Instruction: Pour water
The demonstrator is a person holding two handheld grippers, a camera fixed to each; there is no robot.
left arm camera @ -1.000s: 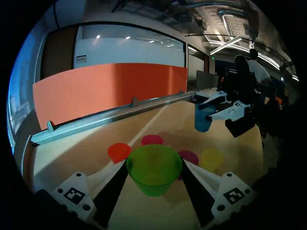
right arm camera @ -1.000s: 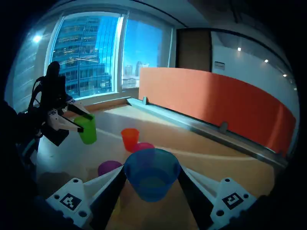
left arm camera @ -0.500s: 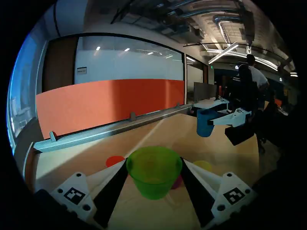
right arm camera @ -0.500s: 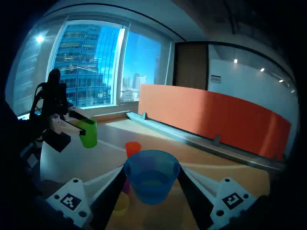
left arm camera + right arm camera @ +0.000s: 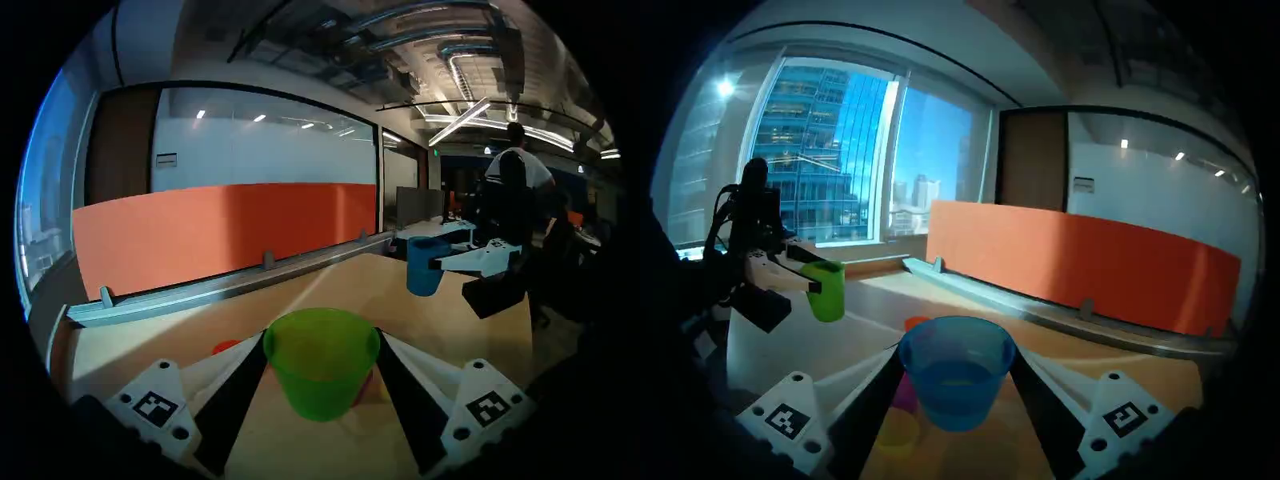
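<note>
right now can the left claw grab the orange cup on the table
Probably not: the left claw is shut on the green cup, leaving no free grip for the orange cup.

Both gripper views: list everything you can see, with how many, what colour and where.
green cup: one, translucent green, in the left gripper
blue cup: one, translucent blue, in the right gripper
orange cup: one, orange, on the table behind the blue cup
pink cup: one, magenta, on the table
yellow cup: one, yellow, on the table
table: one, light wood
partition: one, orange, along the table's far edge
left gripper: one, white and black
right gripper: one, white and black
</note>
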